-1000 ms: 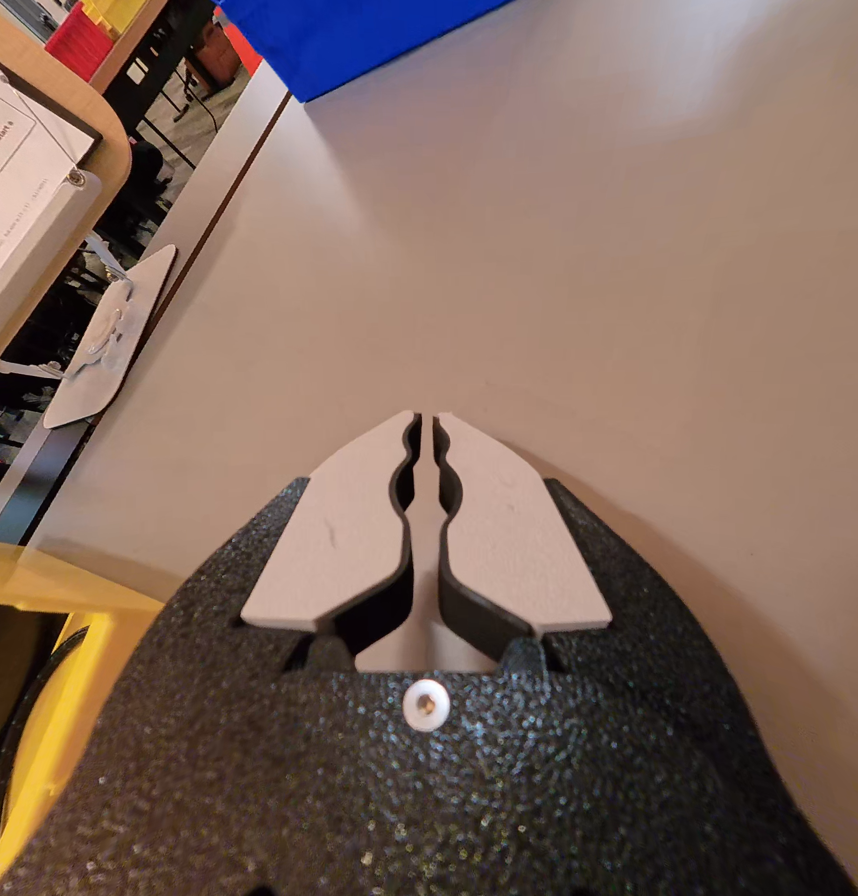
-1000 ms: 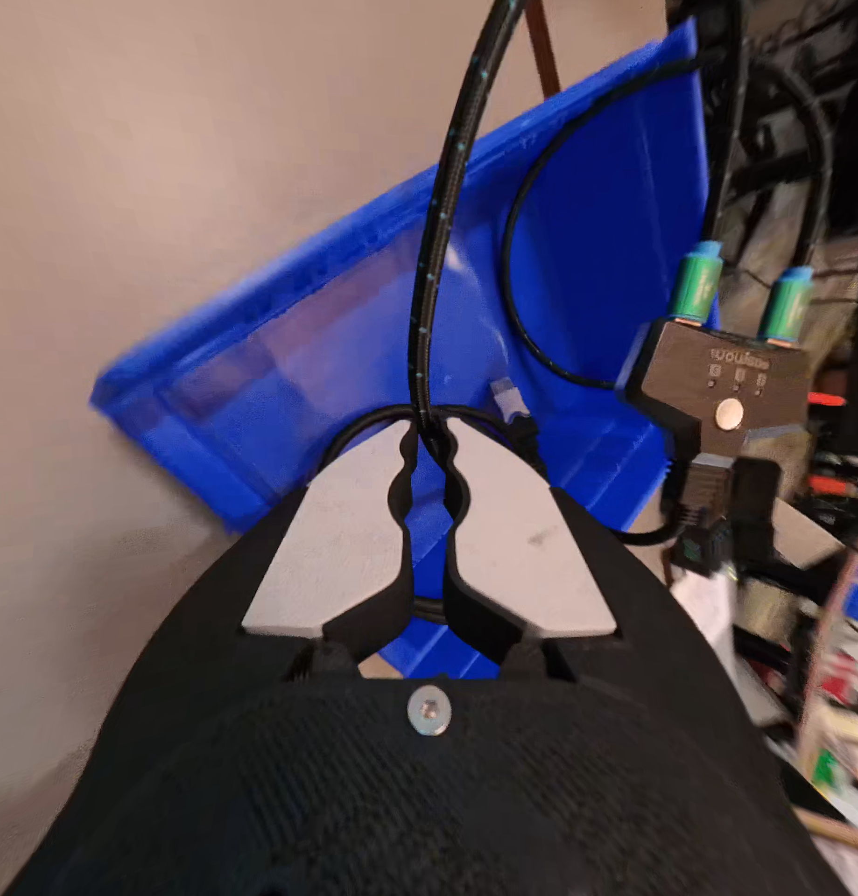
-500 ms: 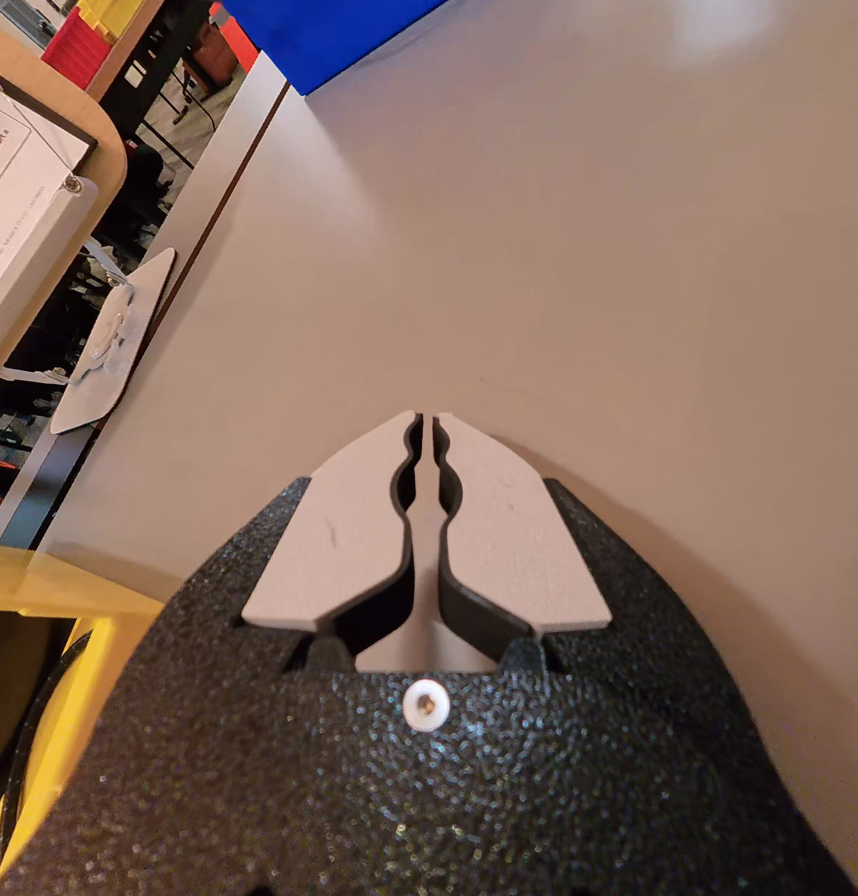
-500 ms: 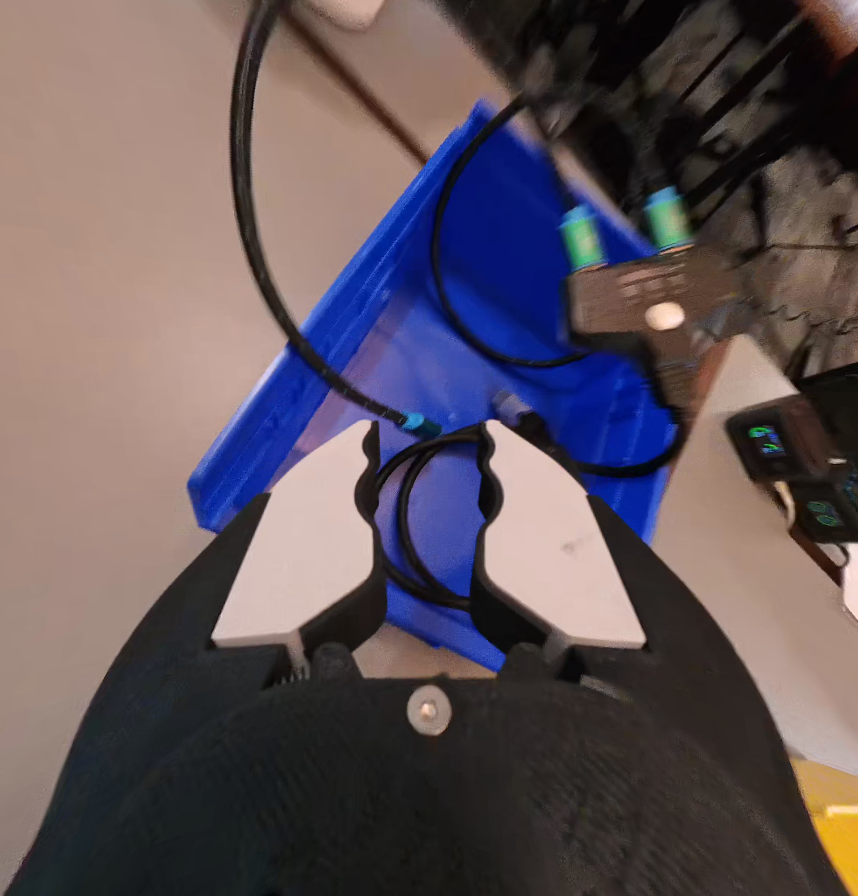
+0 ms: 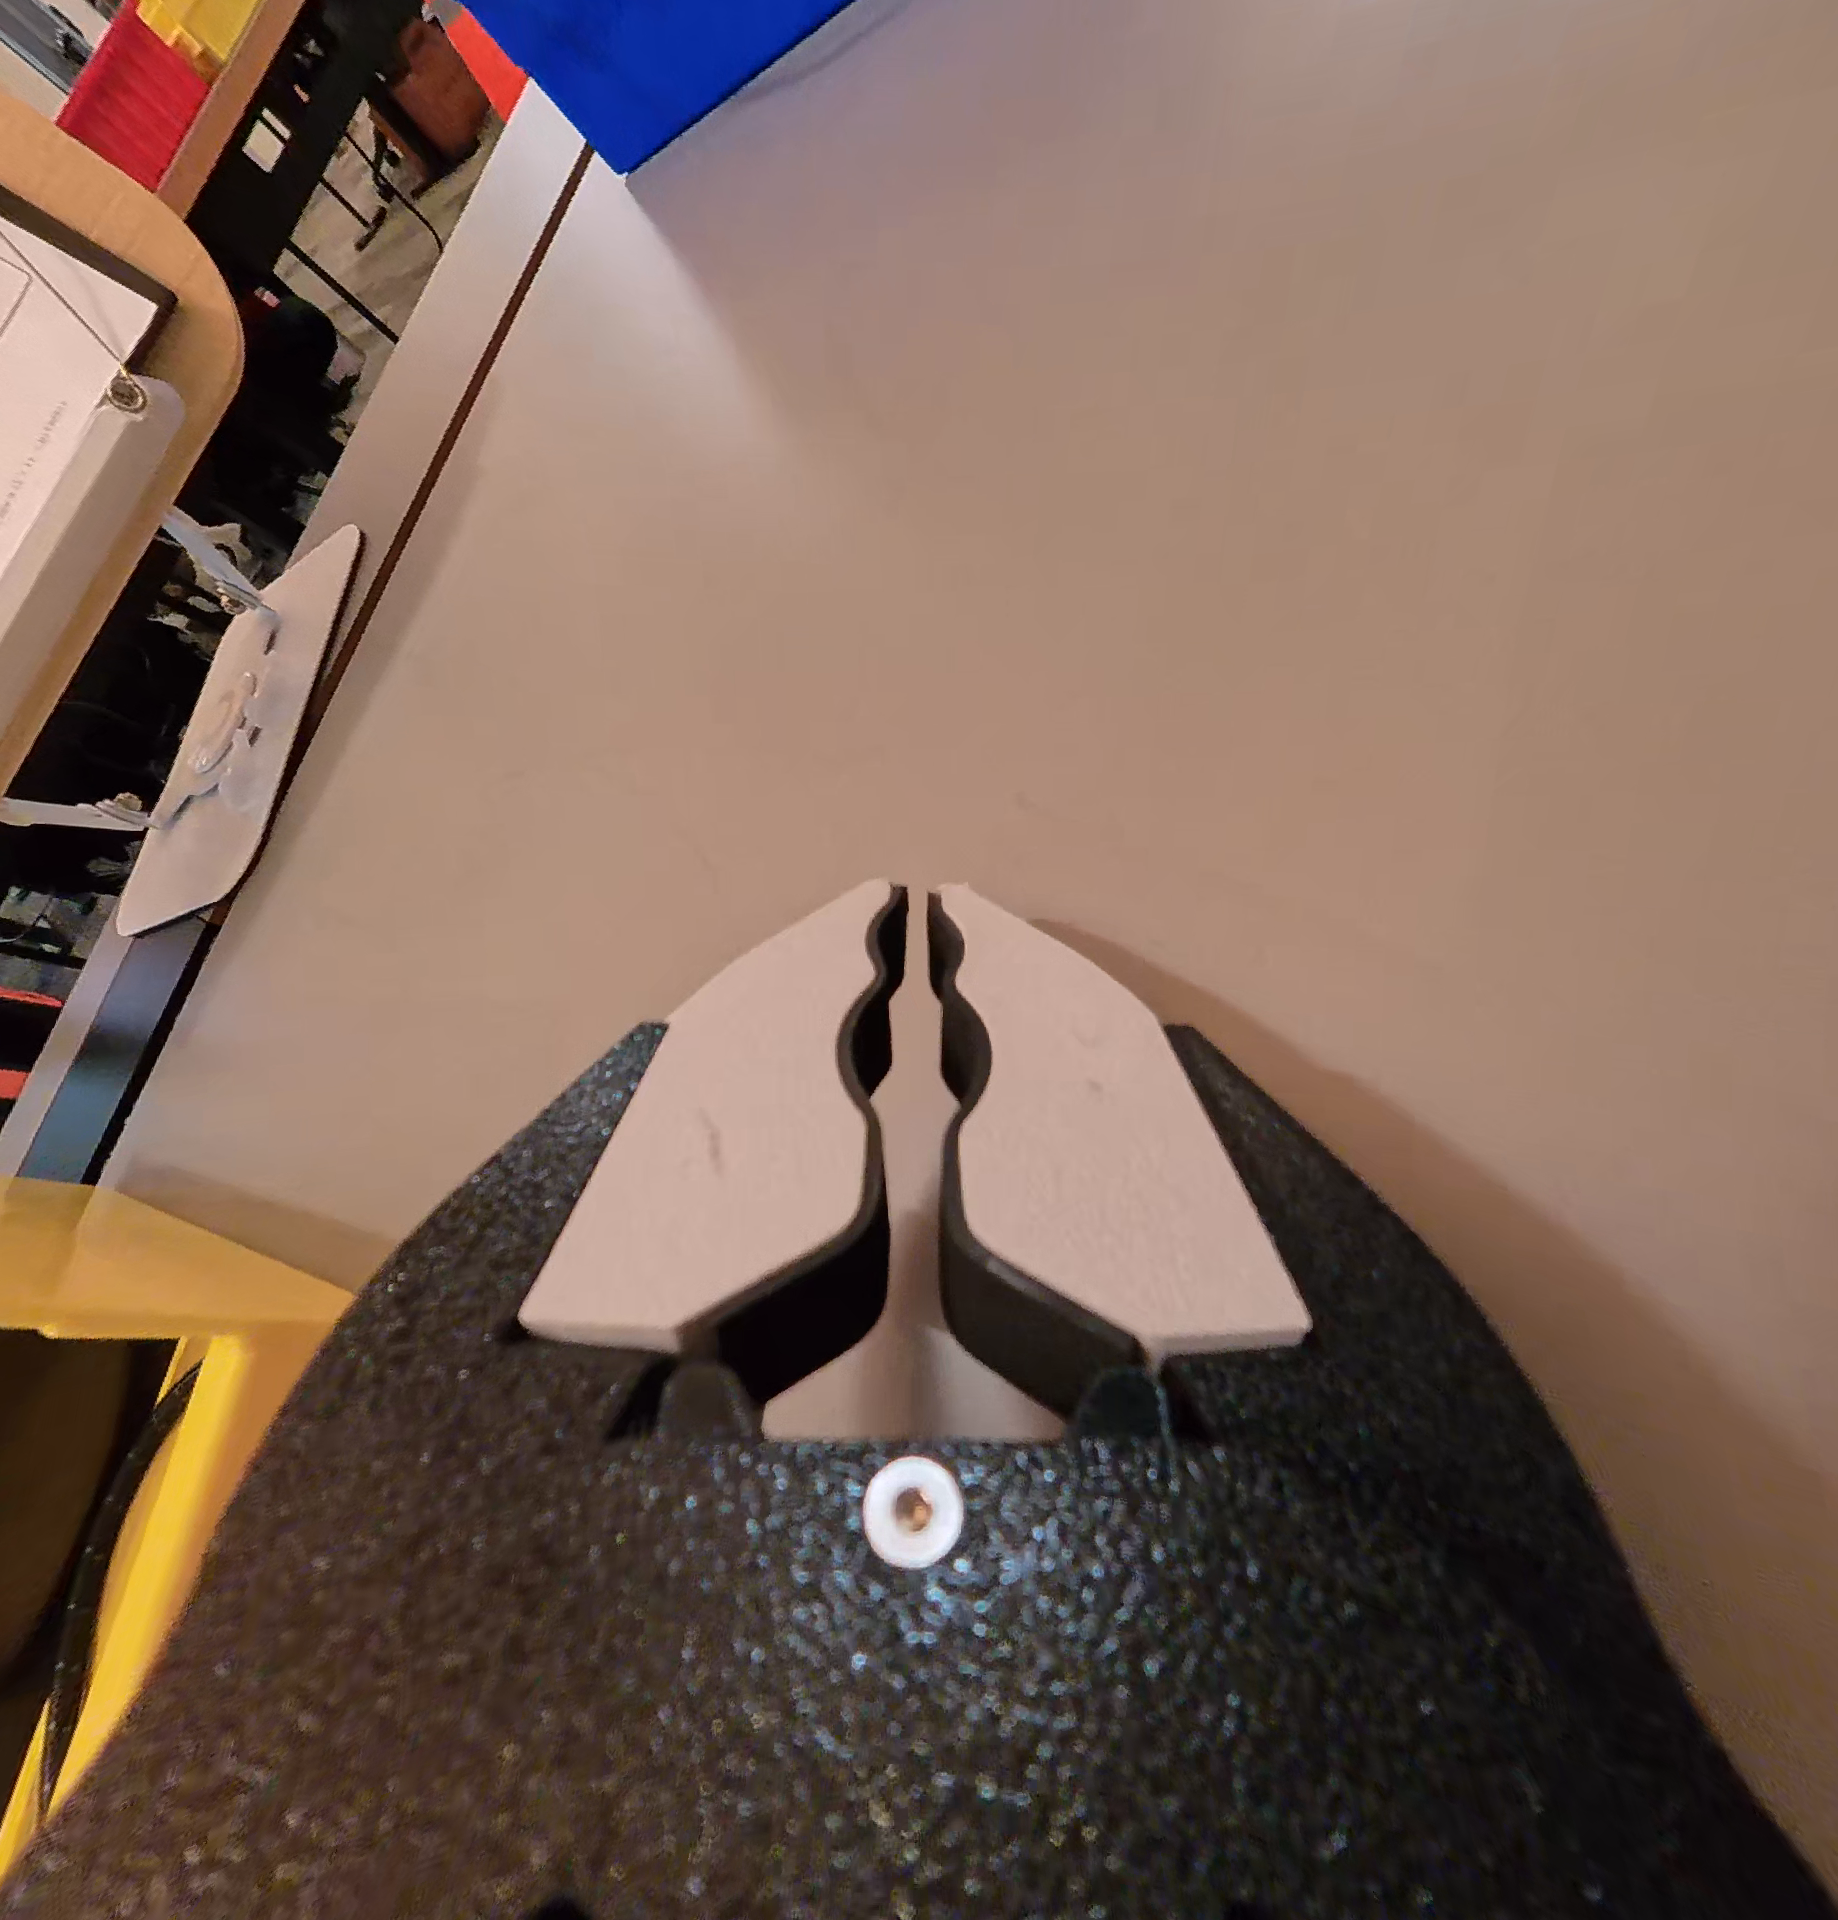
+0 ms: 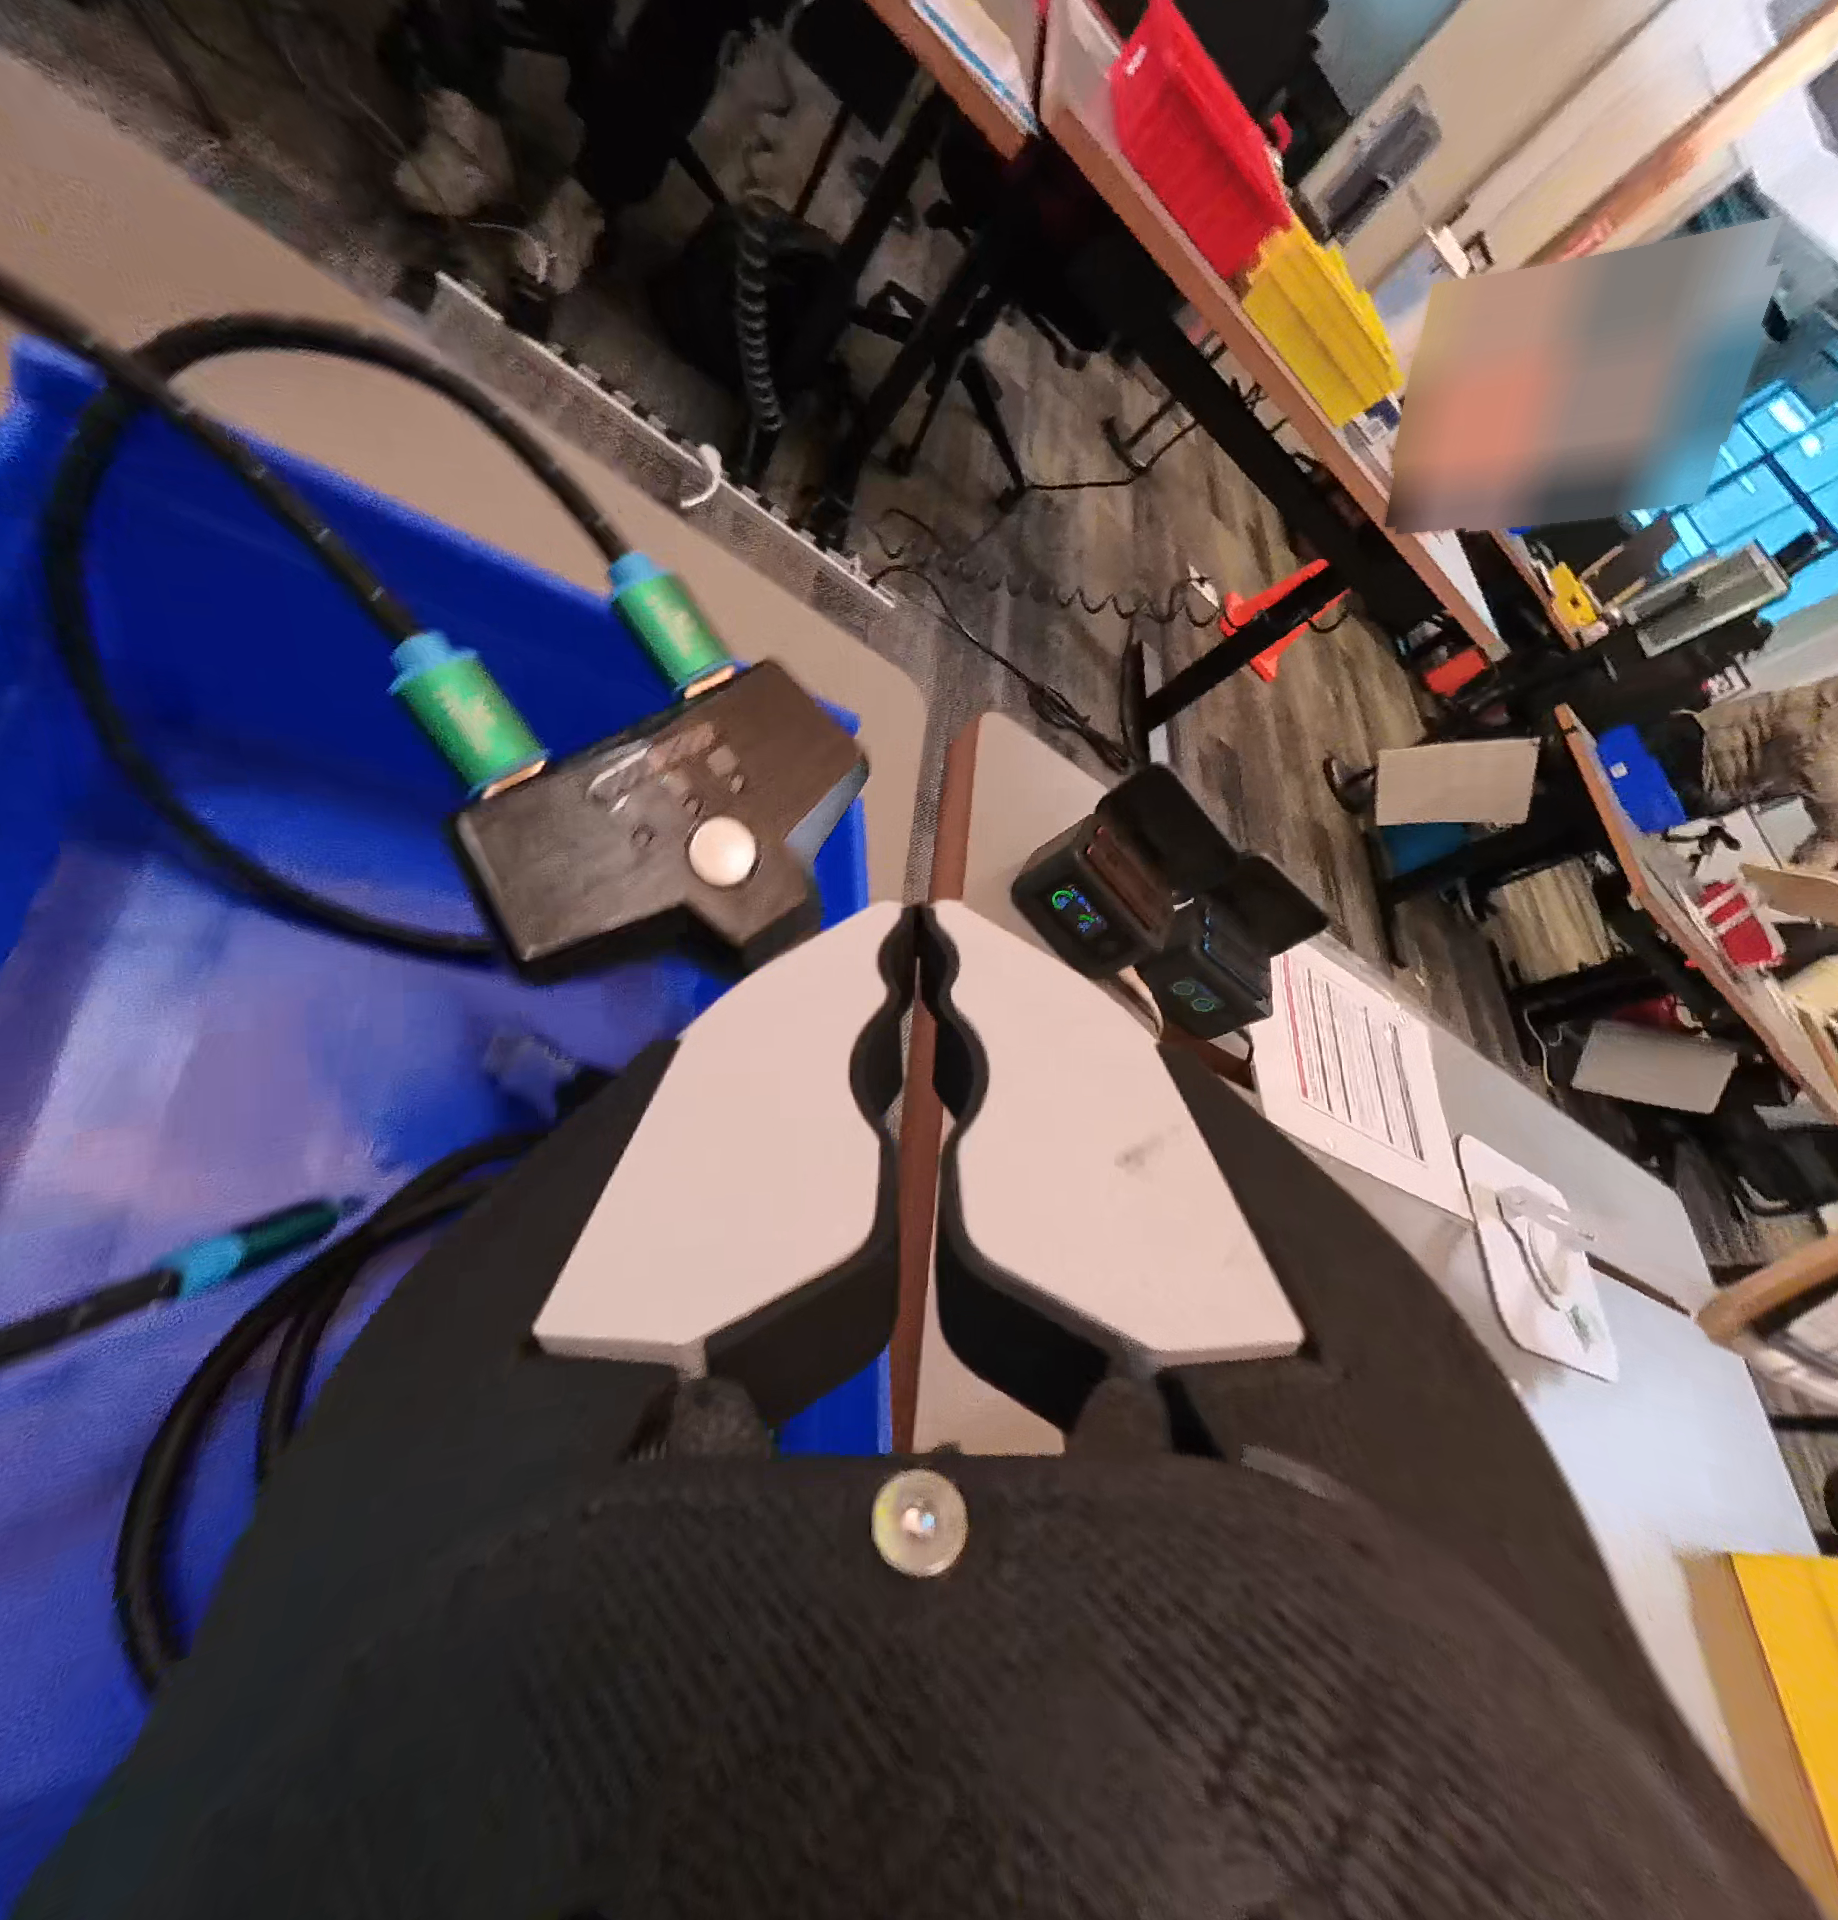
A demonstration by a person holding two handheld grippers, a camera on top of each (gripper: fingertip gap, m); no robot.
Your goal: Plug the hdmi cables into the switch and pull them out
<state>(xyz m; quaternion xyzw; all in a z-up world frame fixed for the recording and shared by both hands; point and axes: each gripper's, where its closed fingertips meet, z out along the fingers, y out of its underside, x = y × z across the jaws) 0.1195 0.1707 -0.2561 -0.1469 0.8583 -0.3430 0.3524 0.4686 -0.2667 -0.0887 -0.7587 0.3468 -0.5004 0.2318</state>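
The black HDMI switch point(image 6: 645, 831) sits at the right rim of the blue bin point(image 6: 167, 727). Two green plugs point(image 6: 468, 717) point(image 6: 671, 623) are seated in its far side, and their black cable loops over the bin. A loose braided cable with a teal-green plug point(image 6: 240, 1247) lies in the bin at the left. My right gripper point(image 6: 917, 914) is shut and empty, just right of the switch, above the bin's edge. My left gripper point(image 5: 917, 894) is shut and empty, low over the bare beige table point(image 5: 1310, 520), with a corner of the blue bin point(image 5: 666, 62) far ahead.
Two black devices with lit screens point(image 6: 1154, 914), a printed sheet point(image 6: 1351, 1070) and a white pad point(image 6: 1538, 1268) lie on the neighbouring table at the right. A yellow bin point(image 6: 1808, 1683) is at the lower right and also shows in the left wrist view point(image 5: 84, 1351). The table edge point(image 5: 447, 436) runs at the left.
My right gripper opened and let go of the braided cable, which dropped into the bin. It then shut empty and swung to the right. My left gripper has barely moved.
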